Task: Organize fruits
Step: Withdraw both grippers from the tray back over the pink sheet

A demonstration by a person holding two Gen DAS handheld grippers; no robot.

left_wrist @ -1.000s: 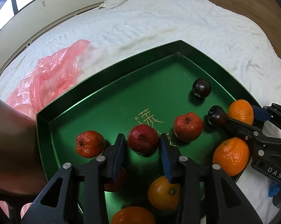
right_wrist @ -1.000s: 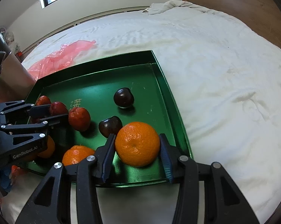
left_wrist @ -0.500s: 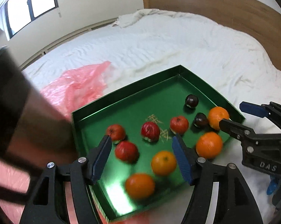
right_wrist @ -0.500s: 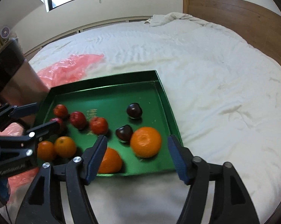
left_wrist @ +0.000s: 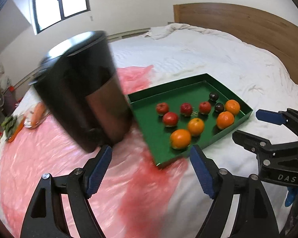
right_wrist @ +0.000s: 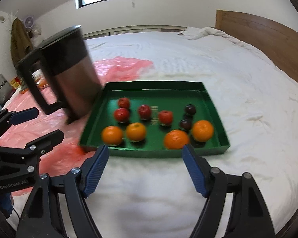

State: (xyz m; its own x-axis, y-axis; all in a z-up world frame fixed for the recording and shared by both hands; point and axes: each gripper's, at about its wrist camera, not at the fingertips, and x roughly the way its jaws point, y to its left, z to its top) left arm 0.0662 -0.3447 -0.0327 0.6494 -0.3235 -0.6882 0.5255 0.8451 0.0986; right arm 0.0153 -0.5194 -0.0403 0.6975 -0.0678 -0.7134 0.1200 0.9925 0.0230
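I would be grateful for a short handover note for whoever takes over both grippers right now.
Left gripper: open, nothing between its pads; its jaws have just been opening.
Right gripper: open, empty, short of the tray's near edge.
Green tray lies on the white bed. It holds four oranges along the near side, four red fruits behind them and two dark plums at the right.
Done: all visible fruit sits in the tray, grouped by kind.
Left: seemingly nothing. A dark kettle stands by the tray on the pink plastic sheet.
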